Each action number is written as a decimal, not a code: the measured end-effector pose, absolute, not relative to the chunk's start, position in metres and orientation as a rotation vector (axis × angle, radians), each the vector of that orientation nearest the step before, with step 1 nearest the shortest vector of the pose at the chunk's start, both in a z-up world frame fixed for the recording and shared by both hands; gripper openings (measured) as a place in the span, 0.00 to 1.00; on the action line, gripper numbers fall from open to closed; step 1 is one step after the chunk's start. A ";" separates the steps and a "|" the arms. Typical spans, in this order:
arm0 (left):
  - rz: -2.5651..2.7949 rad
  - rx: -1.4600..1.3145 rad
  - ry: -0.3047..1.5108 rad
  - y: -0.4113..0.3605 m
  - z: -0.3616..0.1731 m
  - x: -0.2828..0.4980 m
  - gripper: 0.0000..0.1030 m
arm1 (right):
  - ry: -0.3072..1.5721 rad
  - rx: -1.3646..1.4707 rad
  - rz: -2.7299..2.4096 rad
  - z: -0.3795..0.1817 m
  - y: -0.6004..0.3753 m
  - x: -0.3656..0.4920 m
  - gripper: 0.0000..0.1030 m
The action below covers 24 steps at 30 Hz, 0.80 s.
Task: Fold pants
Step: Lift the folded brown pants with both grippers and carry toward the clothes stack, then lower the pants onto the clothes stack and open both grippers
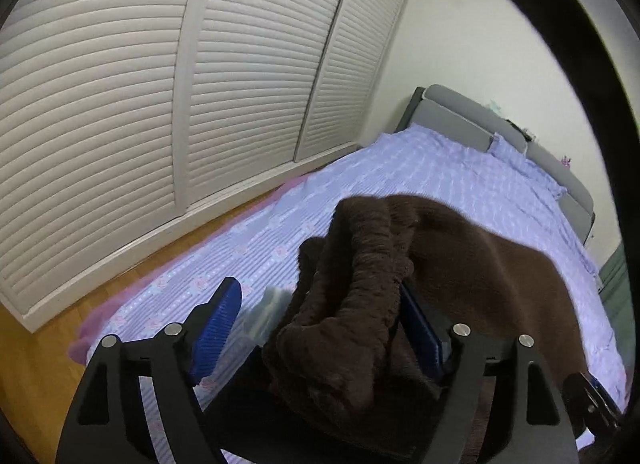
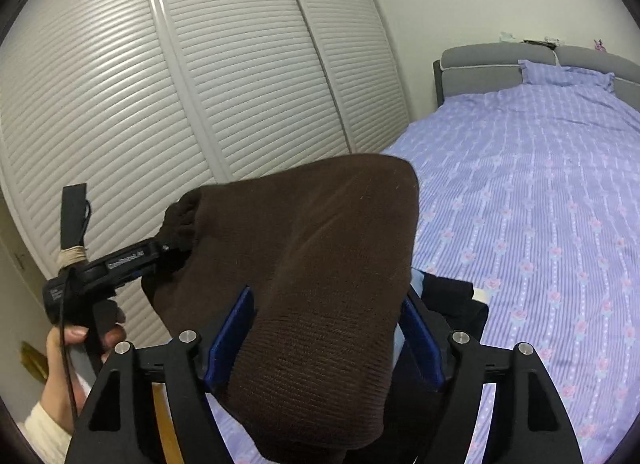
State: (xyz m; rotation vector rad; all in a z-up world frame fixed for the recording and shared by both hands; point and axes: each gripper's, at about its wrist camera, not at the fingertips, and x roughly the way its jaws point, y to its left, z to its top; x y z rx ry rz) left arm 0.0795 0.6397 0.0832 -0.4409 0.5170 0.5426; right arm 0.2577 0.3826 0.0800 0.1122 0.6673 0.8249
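The brown knit pants (image 1: 460, 272) are folded and held up above the bed (image 1: 460, 168). In the left wrist view their gathered waistband (image 1: 368, 264) drapes between the blue pads of my left gripper (image 1: 320, 324), whose jaws stand wide apart with cloth lying over the right pad. In the right wrist view the pants (image 2: 312, 284) fill the gap of my right gripper (image 2: 328, 340), its blue pads (image 2: 234, 336) spread wide on either side of the cloth. The left gripper's body (image 2: 112, 268) and the hand holding it show at the left.
The bed has a purple flowered cover (image 2: 540, 204) and a grey headboard (image 2: 480, 68). White louvered closet doors (image 2: 180, 84) stand along the left. Dark folded clothes (image 2: 456, 300) lie on the bed by my right gripper. Wood floor (image 1: 36, 364) lies beside the bed.
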 end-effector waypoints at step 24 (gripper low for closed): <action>0.670 -0.246 0.496 0.606 0.113 0.087 0.88 | 0.590 -0.003 0.716 0.111 0.391 0.299 0.75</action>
